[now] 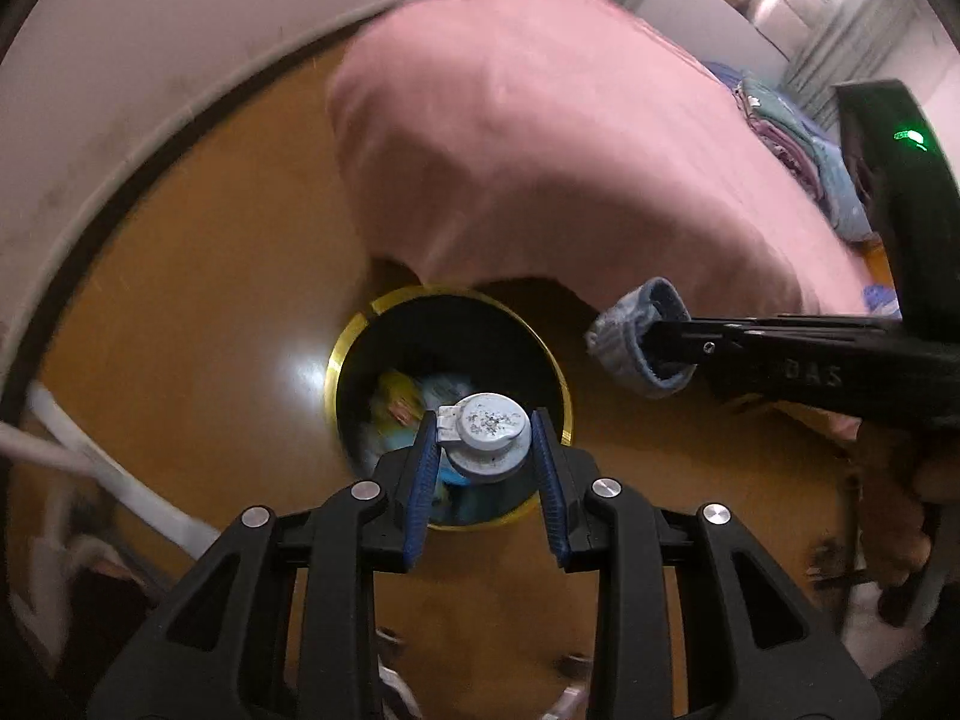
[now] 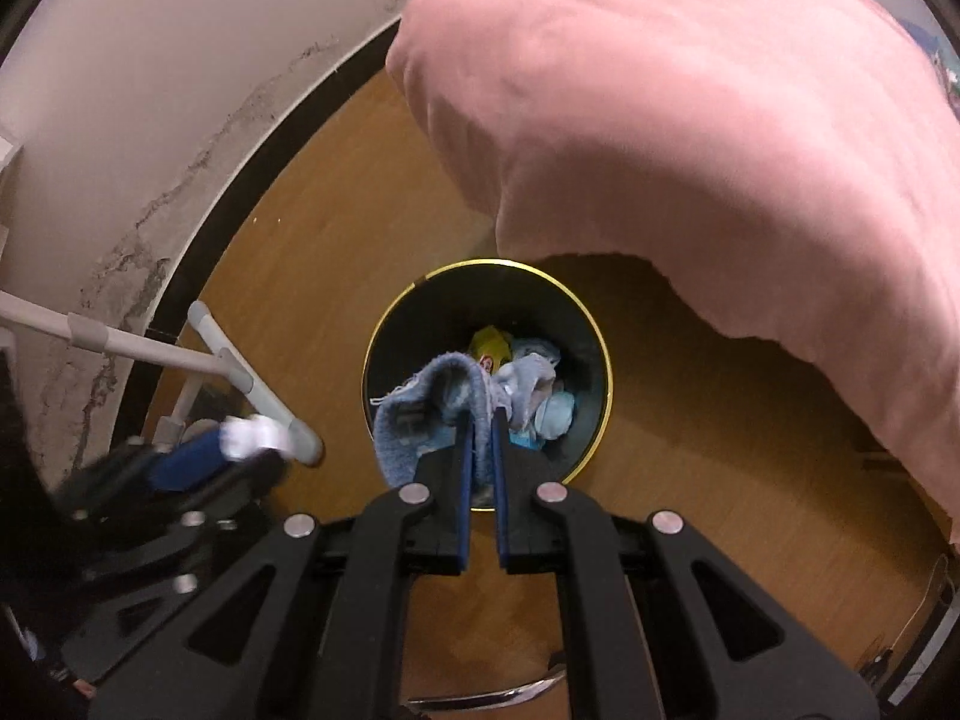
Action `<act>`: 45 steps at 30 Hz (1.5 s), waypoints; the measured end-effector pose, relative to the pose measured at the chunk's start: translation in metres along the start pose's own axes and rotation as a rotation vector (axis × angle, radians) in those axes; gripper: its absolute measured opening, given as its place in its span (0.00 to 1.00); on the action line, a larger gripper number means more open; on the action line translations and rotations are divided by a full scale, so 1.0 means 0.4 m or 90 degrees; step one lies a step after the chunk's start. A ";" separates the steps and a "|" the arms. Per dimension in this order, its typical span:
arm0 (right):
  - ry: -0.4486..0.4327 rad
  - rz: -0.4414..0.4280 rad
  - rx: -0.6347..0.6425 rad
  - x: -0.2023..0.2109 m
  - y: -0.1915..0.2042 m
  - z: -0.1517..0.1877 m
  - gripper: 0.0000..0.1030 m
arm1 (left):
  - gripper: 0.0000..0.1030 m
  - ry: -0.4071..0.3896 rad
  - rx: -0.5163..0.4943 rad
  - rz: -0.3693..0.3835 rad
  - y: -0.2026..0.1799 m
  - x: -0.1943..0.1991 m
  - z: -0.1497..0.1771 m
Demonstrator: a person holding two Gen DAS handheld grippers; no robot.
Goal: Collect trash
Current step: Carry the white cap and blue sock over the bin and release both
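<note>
Step in hand, judged: drop into black bin (image 1: 543, 354), gold-rimmed, on wood floor beside pink bedspread (image 1: 540, 138). Best done centred over mouth, then released. Left gripper (image 1: 486, 444) clamped on pale blue flip-cap bottle (image 1: 487, 420), above bin. Right gripper (image 2: 480, 450) pinched tight on frayed blue cloth (image 2: 420, 414), over rim.

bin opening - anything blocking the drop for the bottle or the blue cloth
Nothing visible does. The black bin stands open, no lid, only trash at its bottom. The left gripper holds the capped bottle over its mouth; the right gripper holds the blue cloth above it. The pink bedcover hangs beside, not over the opening.
</note>
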State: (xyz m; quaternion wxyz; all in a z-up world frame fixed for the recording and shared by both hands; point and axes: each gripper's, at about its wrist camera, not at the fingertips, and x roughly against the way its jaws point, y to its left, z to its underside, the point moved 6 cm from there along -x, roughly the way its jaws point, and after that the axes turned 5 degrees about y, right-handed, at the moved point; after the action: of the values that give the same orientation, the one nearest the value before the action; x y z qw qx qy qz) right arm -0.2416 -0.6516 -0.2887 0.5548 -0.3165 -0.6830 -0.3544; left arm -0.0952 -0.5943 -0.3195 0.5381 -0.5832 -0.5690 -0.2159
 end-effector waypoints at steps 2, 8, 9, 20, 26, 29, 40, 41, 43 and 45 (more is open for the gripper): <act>0.008 0.002 0.000 -0.012 0.002 0.000 0.06 | 0.29 -0.009 0.020 0.023 0.012 -0.005 -0.014; 0.011 0.003 -0.015 -0.031 -0.011 -0.014 0.06 | 0.29 0.001 0.034 0.013 -0.001 -0.022 0.029; 0.007 0.004 -0.018 -0.028 -0.012 -0.017 0.06 | 0.29 0.000 0.037 0.018 0.001 -0.020 0.031; -0.013 0.002 -0.031 -0.008 -0.009 -0.018 0.49 | 0.29 0.005 0.052 0.024 0.012 -0.022 0.033; -0.037 0.000 -0.039 0.016 -0.013 -0.026 0.55 | 0.29 0.008 0.052 0.024 0.009 -0.026 0.033; -0.034 0.004 -0.042 0.013 -0.015 -0.024 0.56 | 0.29 0.011 0.051 0.025 0.004 -0.031 0.032; -0.043 0.004 -0.049 0.019 -0.021 -0.024 0.59 | 0.41 0.016 0.054 0.021 0.002 -0.041 0.032; -0.043 0.005 -0.050 0.020 -0.020 -0.023 0.59 | 0.42 0.015 0.054 0.021 0.002 -0.040 0.031; -0.045 0.006 -0.049 0.023 -0.019 -0.023 0.60 | 0.45 0.008 0.053 0.016 0.002 -0.032 0.031; -0.054 0.010 -0.048 0.034 -0.017 -0.024 0.60 | 0.52 -0.012 0.043 0.001 -0.003 -0.007 0.030</act>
State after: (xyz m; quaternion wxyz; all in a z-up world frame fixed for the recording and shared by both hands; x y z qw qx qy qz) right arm -0.2447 -0.6631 -0.2748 0.5159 -0.3569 -0.6895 -0.3620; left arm -0.1014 -0.5853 -0.3256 0.5525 -0.5671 -0.5803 -0.1908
